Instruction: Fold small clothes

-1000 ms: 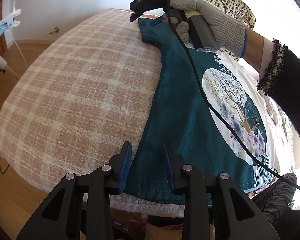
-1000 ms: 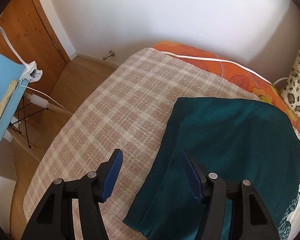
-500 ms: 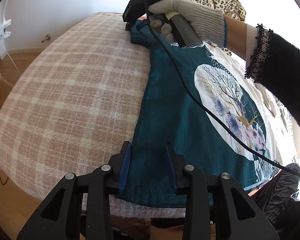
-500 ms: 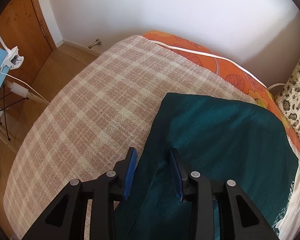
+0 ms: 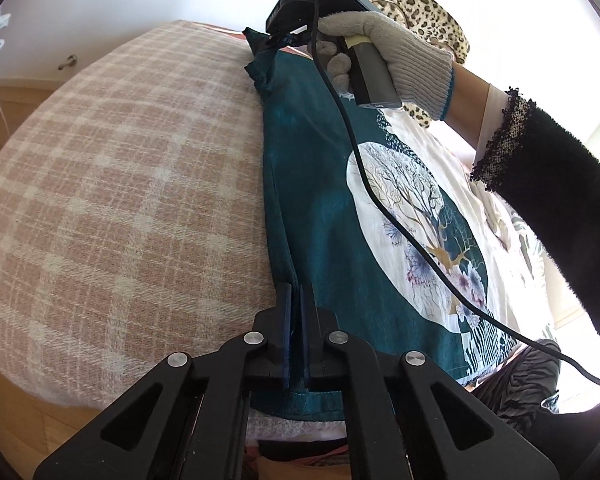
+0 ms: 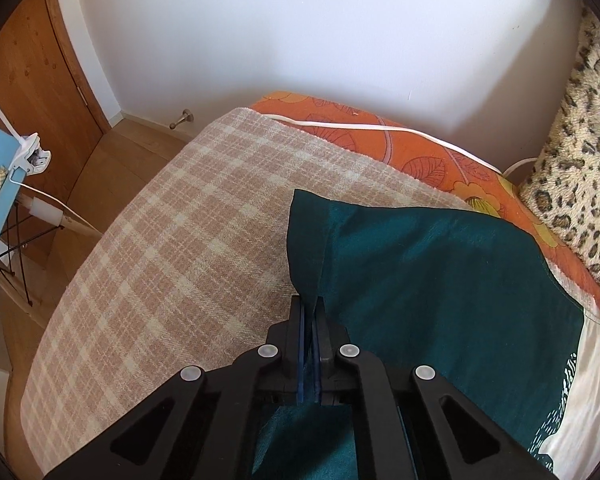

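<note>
The left gripper (image 5: 296, 292) is seen clenched on the near edge of one teal shirt (image 5: 324, 216), a thin fold of the cloth being pinched between its two blue pads, which have just been closing. The right gripper (image 6: 309, 308) is likewise clamped on a raised fold of the same shirt (image 6: 440, 280) at the far end, its jaws having just been closing with the cloth between them. The shirt is laid along the right part of one pink and cream checked blanket (image 5: 120, 184), its left edge being lifted at both ends. Only in the left wrist view is the shirt's round white print with a tree shown, and only there is the right gripper seen from outside (image 5: 278, 38), held by one hand in a grey knitted glove (image 5: 384, 44) with a black fuzzy sleeve (image 5: 556, 216) behind it and one black cable (image 5: 380, 208) trailing over the print. Only in the right wrist view are an orange flowered sheet (image 6: 400, 152) beyond the blanket, one wooden door (image 6: 32, 80) and a blue board with a white clip (image 6: 30, 156) shown. One leopard-print cushion (image 6: 580, 184) is seen in both views, at the far right of the bed.
</note>
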{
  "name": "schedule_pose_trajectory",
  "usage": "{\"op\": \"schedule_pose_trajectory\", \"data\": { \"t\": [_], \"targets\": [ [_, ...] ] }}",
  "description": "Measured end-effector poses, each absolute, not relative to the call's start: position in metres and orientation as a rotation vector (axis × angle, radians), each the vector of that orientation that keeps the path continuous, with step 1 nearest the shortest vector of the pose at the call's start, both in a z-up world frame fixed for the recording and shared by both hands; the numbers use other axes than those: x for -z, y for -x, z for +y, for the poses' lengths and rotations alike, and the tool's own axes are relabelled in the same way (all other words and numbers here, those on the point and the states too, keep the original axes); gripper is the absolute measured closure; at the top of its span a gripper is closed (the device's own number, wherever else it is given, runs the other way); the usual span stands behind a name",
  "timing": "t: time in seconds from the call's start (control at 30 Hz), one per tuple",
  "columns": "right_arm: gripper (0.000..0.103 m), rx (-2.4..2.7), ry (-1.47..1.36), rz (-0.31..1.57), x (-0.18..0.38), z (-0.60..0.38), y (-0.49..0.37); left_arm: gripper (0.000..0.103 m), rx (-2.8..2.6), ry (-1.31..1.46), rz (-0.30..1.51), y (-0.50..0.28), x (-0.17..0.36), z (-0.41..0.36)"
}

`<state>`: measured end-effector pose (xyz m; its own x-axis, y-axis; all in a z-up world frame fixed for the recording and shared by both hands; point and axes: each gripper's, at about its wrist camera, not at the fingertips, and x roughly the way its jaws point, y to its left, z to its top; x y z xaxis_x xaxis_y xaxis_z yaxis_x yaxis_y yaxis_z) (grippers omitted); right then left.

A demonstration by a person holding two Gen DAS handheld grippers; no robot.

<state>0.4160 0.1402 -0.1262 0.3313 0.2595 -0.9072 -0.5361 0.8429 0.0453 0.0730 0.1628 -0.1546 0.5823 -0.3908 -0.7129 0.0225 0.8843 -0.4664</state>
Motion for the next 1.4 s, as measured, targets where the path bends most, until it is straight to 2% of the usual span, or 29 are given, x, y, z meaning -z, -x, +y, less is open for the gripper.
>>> {"op": "schedule_pose_trajectory", "data": {
  "t": [0.5,0.53,0.6,0.63,0.73,0.77,0.87,1.07,1.1,1.17,1.27,1.4],
  "targets": [
    [0.103,-0.426,0.221,1.043,0.08,0.047,-0.423,0.102,0.296,0.278,0.834,-0.078,0.116,0.125],
    [0.103,-0.421,0.215,1.044,0.079,0.042,-0.424,0.1,0.249,0.263,0.828,-0.076,0.115,0.13],
    [0.103,-0.418,0.21,1.042,0.078,0.035,-0.426,0.085,0.155,0.236,0.832,-0.074,0.117,0.141],
    [0.103,-0.419,0.208,1.042,0.078,0.033,-0.426,0.07,0.123,0.233,0.852,-0.076,0.12,0.146],
    [0.103,-0.419,0.198,1.044,0.079,0.029,-0.425,0.067,0.116,0.186,0.91,-0.079,0.134,0.145],
    [0.103,-0.421,0.199,1.044,0.078,0.028,-0.425,0.063,0.102,0.14,0.925,-0.08,0.139,0.141],
    [0.103,-0.426,0.211,1.039,0.077,0.029,-0.423,0.062,0.04,0.051,0.953,-0.085,0.151,0.137],
    [0.103,-0.435,0.215,1.037,0.078,0.031,-0.421,0.062,0.014,0.06,0.972,-0.086,0.161,0.145],
    [0.103,-0.436,0.214,1.039,0.079,0.031,-0.422,0.064,0.019,0.059,0.963,-0.085,0.162,0.145],
    [0.103,-0.436,0.209,1.042,0.08,0.03,-0.422,0.095,0.037,0.08,0.945,-0.082,0.16,0.144],
    [0.103,-0.434,0.199,1.048,0.082,0.027,-0.424,0.101,0.083,0.143,0.951,-0.081,0.156,0.145],
    [0.103,-0.432,0.19,1.043,0.08,0.021,-0.424,0.101,0.167,0.211,0.922,-0.076,0.142,0.133]
  ]
}}
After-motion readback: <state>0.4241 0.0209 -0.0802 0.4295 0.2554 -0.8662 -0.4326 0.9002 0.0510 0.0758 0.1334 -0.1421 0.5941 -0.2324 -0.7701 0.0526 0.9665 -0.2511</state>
